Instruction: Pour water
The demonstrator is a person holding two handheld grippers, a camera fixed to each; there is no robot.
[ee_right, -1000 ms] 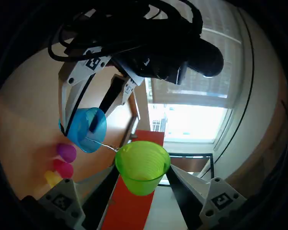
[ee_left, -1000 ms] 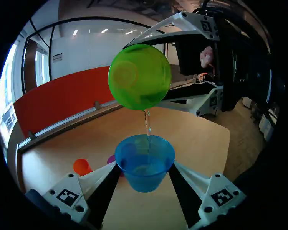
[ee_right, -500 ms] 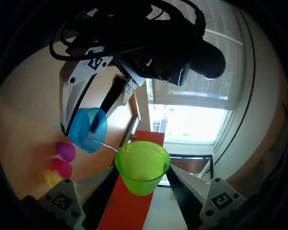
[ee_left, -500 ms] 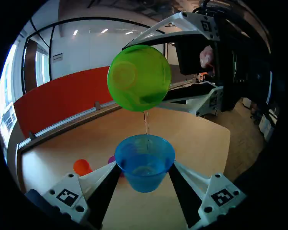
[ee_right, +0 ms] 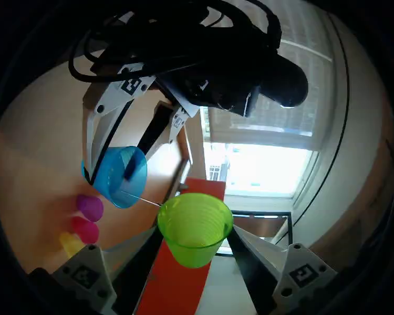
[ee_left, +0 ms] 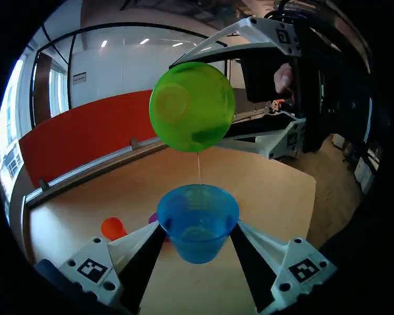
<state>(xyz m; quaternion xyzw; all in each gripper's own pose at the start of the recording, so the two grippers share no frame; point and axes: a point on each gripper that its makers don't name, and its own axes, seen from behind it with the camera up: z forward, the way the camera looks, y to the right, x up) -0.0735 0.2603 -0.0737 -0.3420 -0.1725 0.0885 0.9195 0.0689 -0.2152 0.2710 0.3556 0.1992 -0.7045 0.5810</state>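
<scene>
My left gripper (ee_left: 198, 239) is shut on a blue cup (ee_left: 198, 220) held upright above the wooden table (ee_left: 270, 194). Above it my right gripper (ee_left: 249, 89) holds a green cup (ee_left: 192, 106) tipped over on its side. A thin thread of water (ee_left: 198, 168) falls from the green cup's rim into the blue cup. In the right gripper view, my right gripper (ee_right: 196, 241) is shut on the green cup (ee_right: 195, 227), the blue cup (ee_right: 118, 176) sits between the left gripper's fingers (ee_right: 100, 136), and the thin stream (ee_right: 142, 199) joins the two cups.
An orange cup (ee_left: 112, 228) and a purple one (ee_left: 153, 218) stand on the table behind the blue cup. In the right gripper view, purple (ee_right: 90, 207), pink (ee_right: 85, 229) and yellow (ee_right: 71, 243) cups stand in a row. An orange wall panel (ee_left: 76, 136) and a rail border the table's far edge.
The stream of water has thinned from a broken trickle to a fine thread. Both cups and both grippers have barely moved.
</scene>
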